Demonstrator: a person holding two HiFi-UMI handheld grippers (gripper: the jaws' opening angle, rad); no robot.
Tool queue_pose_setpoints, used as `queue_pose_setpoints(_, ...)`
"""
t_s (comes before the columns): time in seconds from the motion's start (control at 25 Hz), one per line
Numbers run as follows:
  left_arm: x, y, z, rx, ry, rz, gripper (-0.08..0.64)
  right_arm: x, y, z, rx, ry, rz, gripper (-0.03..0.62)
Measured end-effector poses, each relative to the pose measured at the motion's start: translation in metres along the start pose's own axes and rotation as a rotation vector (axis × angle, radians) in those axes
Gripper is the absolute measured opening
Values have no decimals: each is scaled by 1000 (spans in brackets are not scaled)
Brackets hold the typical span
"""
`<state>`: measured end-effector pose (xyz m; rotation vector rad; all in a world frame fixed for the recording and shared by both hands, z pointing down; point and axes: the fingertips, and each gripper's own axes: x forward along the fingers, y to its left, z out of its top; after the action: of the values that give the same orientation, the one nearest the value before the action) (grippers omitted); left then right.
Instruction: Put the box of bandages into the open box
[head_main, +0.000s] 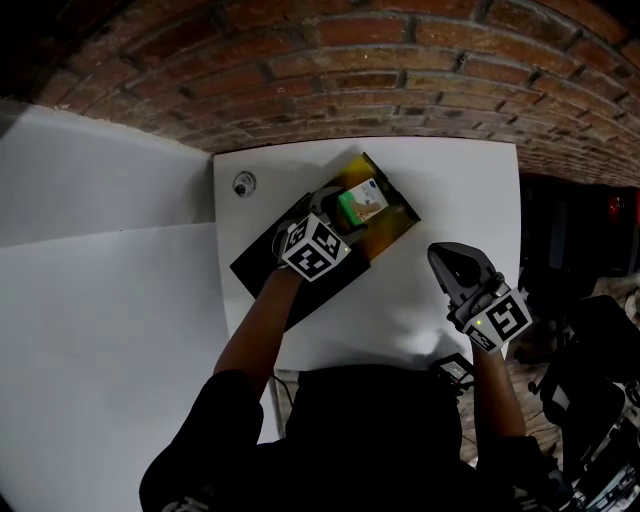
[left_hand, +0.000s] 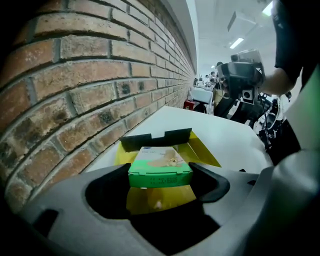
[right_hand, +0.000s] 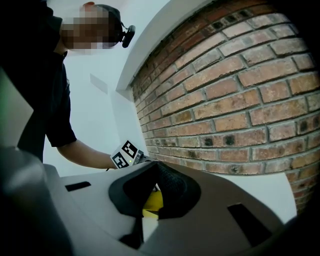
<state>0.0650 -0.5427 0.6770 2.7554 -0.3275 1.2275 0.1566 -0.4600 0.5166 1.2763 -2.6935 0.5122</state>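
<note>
The jaws of your left gripper are clamped on the two long sides of the small green-and-white cardboard box of bandages, which lies level between them with its printed face up and its green end toward the camera. You hold it over the yellow inside of the open black-and-yellow cardboard box, whose dark rear flap stands up just behind it; I cannot tell whether the bandage box touches the yellow floor. From the head view, the open box lies slantwise on the white table, near the red brick wall, with its black lid folded out toward you under your left arm. The jaws of your right gripper are pressed together with nothing between them. That gripper hovers over bare table to the right of the open box, well apart from it, and points toward the wall. A small round grey fitting sits at the table's far left corner.
</note>
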Motion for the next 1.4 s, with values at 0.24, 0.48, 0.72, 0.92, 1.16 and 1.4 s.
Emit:
queue_pose_setpoints(0.24, 1, 0, -1, -10, 21, 4, 370, -1, -1, 0, 4, -3, -1, 6)
queue_pose_setpoints(0.48, -2, 1, -5, -17, 34, -3, 370, 0, -1, 1, 4, -6, 0, 6)
queue_pose_setpoints(0.72, -14, -2, 4, -18, -6, 6, 368, 0, 5, 5, 3, -16, 10, 6)
queue_pose_setpoints(0.92, -32, -5, 17, -22, -63, 17, 301, -2, 13, 13, -16, -28, 19, 6)
queue_pose_setpoints(1.16, -63, -10, 39, 29, -142, 71, 147, -7, 26, 21, -36, -46, 36, 6)
queue_pose_setpoints(1.4, -93, -26, 60, 40, -213, 109, 45, -18, 41, 34, -65, -79, 54, 6)
